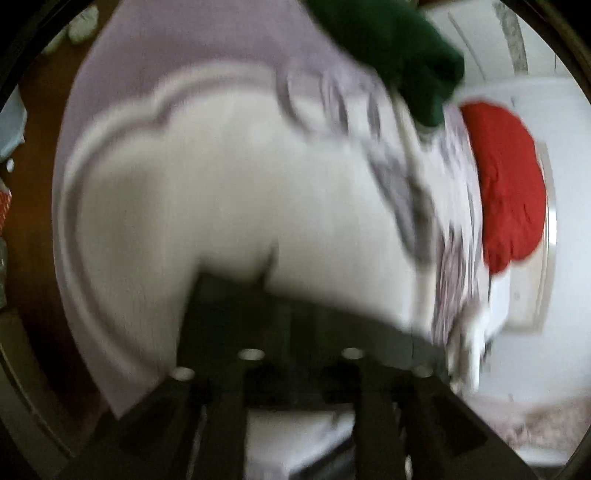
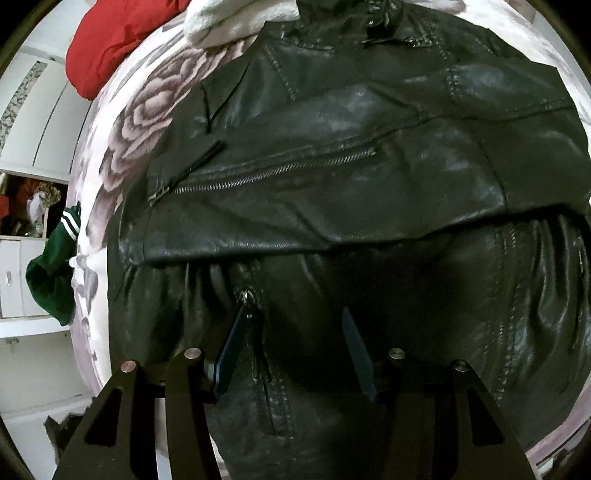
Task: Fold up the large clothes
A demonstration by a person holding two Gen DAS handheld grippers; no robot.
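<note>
In the right wrist view a black leather jacket (image 2: pixel 332 155) lies spread on a floral bedspread (image 2: pixel 144 110), its zipper running across the front. My right gripper (image 2: pixel 295 314) points down at the jacket's lower part. Its blue pads (image 2: pixel 232 350) stand apart with their inner faces bare, next to a zipper pull (image 2: pixel 245 295). The left wrist view is badly blurred. My left gripper (image 1: pixel 299 321) shows as a dark mass over a large white cloth (image 1: pixel 240 203). How its jaws stand is lost in the blur.
A red garment (image 2: pixel 110 40), a white fluffy one (image 2: pixel 229 18) and a green one with white stripes (image 2: pixel 55 273) lie at the bed's edges. White cupboards (image 2: pixel 22 288) stand beside the bed. In the left wrist view, lilac sheet (image 1: pixel 166 48), green garment (image 1: pixel 399 48), red garment (image 1: pixel 509 192).
</note>
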